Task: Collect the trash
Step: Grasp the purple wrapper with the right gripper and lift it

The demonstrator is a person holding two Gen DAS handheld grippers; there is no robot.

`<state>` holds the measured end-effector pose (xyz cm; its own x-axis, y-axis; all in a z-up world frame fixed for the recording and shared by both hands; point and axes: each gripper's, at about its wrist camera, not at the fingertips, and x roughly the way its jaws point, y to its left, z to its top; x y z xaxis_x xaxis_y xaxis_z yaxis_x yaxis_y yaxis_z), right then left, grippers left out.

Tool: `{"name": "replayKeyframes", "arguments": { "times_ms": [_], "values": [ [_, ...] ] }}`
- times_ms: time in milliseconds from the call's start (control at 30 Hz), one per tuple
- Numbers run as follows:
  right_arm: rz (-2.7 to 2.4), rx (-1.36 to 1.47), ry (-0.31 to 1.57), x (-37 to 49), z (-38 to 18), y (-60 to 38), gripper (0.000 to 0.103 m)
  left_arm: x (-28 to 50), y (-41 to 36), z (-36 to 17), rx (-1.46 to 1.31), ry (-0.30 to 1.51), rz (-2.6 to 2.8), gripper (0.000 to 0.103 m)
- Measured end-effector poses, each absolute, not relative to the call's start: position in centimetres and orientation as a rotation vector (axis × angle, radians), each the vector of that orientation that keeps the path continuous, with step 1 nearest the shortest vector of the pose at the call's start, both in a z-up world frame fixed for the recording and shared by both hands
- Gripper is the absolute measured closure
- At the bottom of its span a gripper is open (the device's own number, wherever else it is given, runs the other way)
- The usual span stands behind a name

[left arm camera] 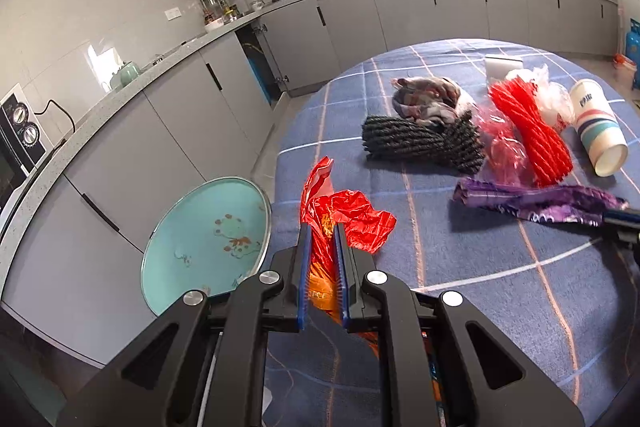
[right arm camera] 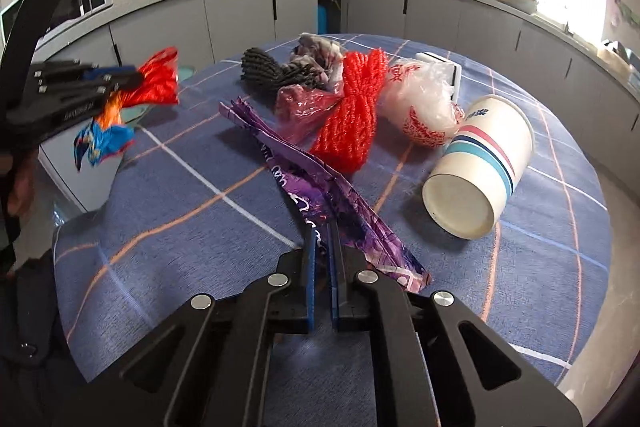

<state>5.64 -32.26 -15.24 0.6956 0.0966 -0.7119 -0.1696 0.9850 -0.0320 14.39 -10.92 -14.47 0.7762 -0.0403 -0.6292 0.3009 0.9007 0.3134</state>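
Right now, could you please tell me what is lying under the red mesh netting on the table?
The red mesh netting lies across a crumpled pink plastic bag, which sticks out toward the purple wrapper. Beneath that, only checked tablecloth shows; anything directly underneath stays hidden.

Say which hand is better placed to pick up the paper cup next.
Right, probably. The paper cup lies just beside the right gripper, though that gripper is shut on the purple wrapper. The left gripper holds red trash, farther off.

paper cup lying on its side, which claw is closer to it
Right. The right claw is shut on the purple wrapper right beside the paper cup; the left claw holds a red bag across the table.
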Motion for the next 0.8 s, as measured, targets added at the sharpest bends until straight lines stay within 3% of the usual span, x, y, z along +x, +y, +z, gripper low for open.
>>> {"name": "replayKeyframes", "arguments": {
  "times_ms": [33, 100, 167, 267, 333, 500, 800],
  "values": [
    [0.145, -0.096, 0.773, 5.5, -15.0, -32.2, 0.093, 14.4, -10.8, -14.4, 0.417, 0.657, -0.189, 0.091],
    [0.146, -0.083, 0.758, 5.2, -14.7, -32.5, 0.058, 14.5, -10.8, -14.5, 0.416, 0.659, -0.190, 0.091],
    [0.144, -0.098, 0.750, 5.1, -14.4, -32.5, 0.058, 14.5, -10.7, -14.5, 0.414, 0.662, -0.190, 0.091],
    [0.143, -0.127, 0.774, 5.3, -14.8, -32.4, 0.062, 14.6, -10.6, -14.4, 0.409, 0.662, -0.189, 0.091],
    [0.128, -0.134, 0.791, 5.7, -15.4, -32.4, 0.078, 14.7, -10.6, -14.4, 0.409, 0.662, -0.190, 0.091],
    [0.139, -0.141, 0.811, 5.9, -16.2, -31.9, 0.098, 14.7, -10.6, -14.5, 0.410, 0.666, -0.191, 0.091],
    [0.176, -0.098, 0.737, 4.5, -13.6, -31.1, 0.101, 14.6, -9.8, -13.4, 0.410, 0.634, -0.163, 0.091]
  ]
}}
